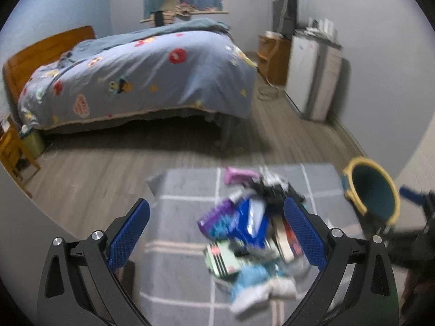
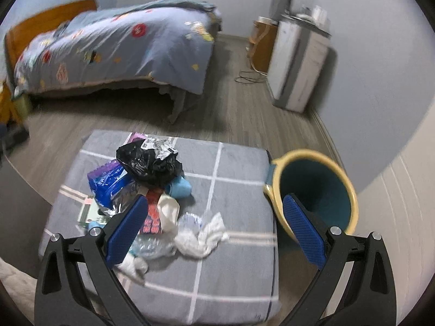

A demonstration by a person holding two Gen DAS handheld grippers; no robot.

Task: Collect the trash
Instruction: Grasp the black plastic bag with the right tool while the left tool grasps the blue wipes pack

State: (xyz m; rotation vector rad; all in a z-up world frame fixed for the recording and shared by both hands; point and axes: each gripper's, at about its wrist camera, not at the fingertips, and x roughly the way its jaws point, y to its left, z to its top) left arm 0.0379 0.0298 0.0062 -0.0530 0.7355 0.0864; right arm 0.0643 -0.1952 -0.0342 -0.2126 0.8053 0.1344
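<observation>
Both grippers' jaws gape wide, empty, above the trash pile (image 2: 152, 190) on the table (image 2: 239, 190); bin (image 2: 315, 187) beside it.

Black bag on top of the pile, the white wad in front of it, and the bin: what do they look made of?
Black bag: thin plastic film, judging by its glossy, sharp crinkles. White wad: probably tissue or soft paper, matte with limp twisted folds; cloth is possible. Bin: looks like rigid molded plastic, with a smooth yellow rim and an even teal inside.
</observation>
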